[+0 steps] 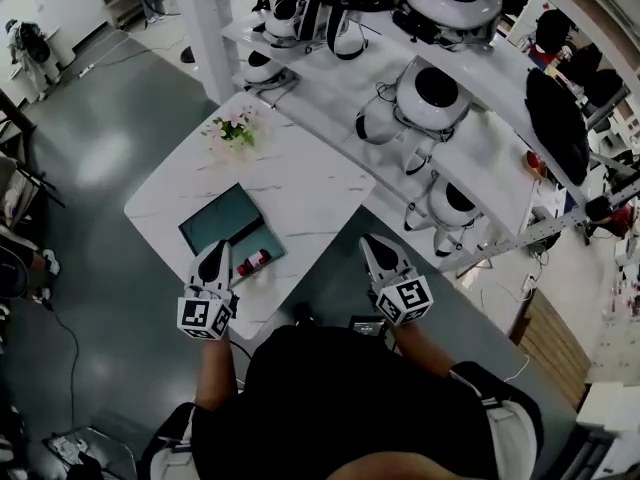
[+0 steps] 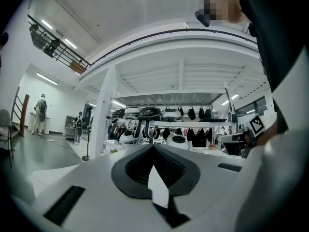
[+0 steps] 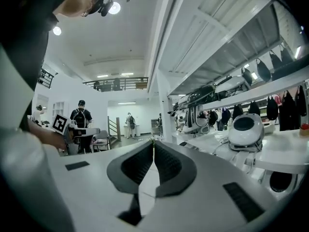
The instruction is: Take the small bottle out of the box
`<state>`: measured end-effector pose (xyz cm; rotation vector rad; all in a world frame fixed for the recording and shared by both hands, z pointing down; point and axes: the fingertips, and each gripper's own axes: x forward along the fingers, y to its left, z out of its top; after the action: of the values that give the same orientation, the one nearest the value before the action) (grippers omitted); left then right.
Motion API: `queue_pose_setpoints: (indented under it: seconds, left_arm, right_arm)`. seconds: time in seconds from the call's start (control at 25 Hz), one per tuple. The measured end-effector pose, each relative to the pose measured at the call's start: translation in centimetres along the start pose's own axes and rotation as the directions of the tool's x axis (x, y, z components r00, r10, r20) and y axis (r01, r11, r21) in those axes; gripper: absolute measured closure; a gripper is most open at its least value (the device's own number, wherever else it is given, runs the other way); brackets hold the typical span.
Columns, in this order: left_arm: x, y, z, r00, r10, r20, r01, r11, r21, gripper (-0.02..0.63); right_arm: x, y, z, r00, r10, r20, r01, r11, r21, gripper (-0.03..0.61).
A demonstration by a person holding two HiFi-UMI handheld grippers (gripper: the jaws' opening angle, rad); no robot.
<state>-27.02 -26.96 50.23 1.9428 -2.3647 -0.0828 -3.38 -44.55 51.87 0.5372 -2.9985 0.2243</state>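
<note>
A flat teal box (image 1: 226, 220) lies open on the white marble table (image 1: 310, 188). The small red-and-white bottle (image 1: 253, 262) lies on its side at the box's near right end. My left gripper (image 1: 214, 251) hovers just left of the bottle, jaws shut and empty. My right gripper (image 1: 371, 240) is past the table's right edge, also shut with nothing in it. In the left gripper view the left gripper (image 2: 154, 146) points level out into the room, so box and bottle are out of sight. In the right gripper view the right gripper (image 3: 153, 141) likewise shows only closed tips.
A small bunch of flowers (image 1: 235, 128) stands at the table's far corner. White shelves (image 1: 480, 158) with round white robot heads (image 1: 430, 93) run along the right of the table. A white pillar (image 1: 205, 28) rises behind it. Grey floor lies to the left.
</note>
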Motion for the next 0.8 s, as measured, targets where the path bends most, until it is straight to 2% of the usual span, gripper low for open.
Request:
queue_pose_setpoints:
  seconds: [0.08,0.2,0.28,0.36,0.44,0.52,0.64,0.76,0.8]
  left_arm:
    - [0.7,0.3,0.2,0.999,-0.023,-0.026,0.024,0.999,0.041,0.598]
    - [1.5,0.3,-0.4,0.990,-0.078,-0.113,0.093,0.988,0.127,0.598]
    - [2.8,0.1,-0.9,0.974,-0.120,-0.192,0.156,0.970,0.187,0.598]
    - [4.3,-0.3,-1.8,0.942,-0.161,-0.294,0.238,0.939,0.248,0.598]
    - [4.9,-0.9,-4.0,0.887,-0.177,-0.427,0.318,0.903,0.287,0.598]
    - [4.6,-1.1,-6.5,0.815,-0.163,-0.555,0.376,0.879,0.294,0.598]
    - [4.5,-1.0,-10.0,0.705,-0.141,-0.695,0.431,0.864,0.262,0.598]
    - [4.7,-0.8,-13.4,0.594,-0.152,-0.790,0.483,0.853,0.199,0.595]
    - [4.7,-0.8,-14.4,0.561,-0.161,-0.812,0.493,0.853,0.171,0.573]
  right_arm:
    - [1.7,-0.1,0.1,1.000,0.024,-0.005,-0.024,1.000,-0.008,0.543]
    - [4.0,-0.1,0.2,0.998,0.060,0.000,-0.060,0.998,-0.024,0.543]
    - [5.7,-0.4,0.6,0.996,0.084,0.000,-0.084,0.996,-0.038,0.543]
    - [7.4,-1.0,0.8,0.993,0.119,-0.002,-0.119,0.991,-0.054,0.543]
    - [8.8,-1.2,0.1,0.986,0.164,-0.016,-0.165,0.984,-0.071,0.543]
    - [9.8,-1.2,-1.2,0.978,0.203,-0.048,-0.206,0.976,-0.075,0.543]
    - [11.8,-1.5,-2.9,0.962,0.256,-0.094,-0.262,0.963,-0.057,0.543]
    - [14.2,-2.5,-3.7,0.950,0.291,-0.112,-0.295,0.955,-0.025,0.543]
    - [14.8,-3.0,-3.9,0.948,0.297,-0.116,-0.301,0.953,-0.019,0.543]
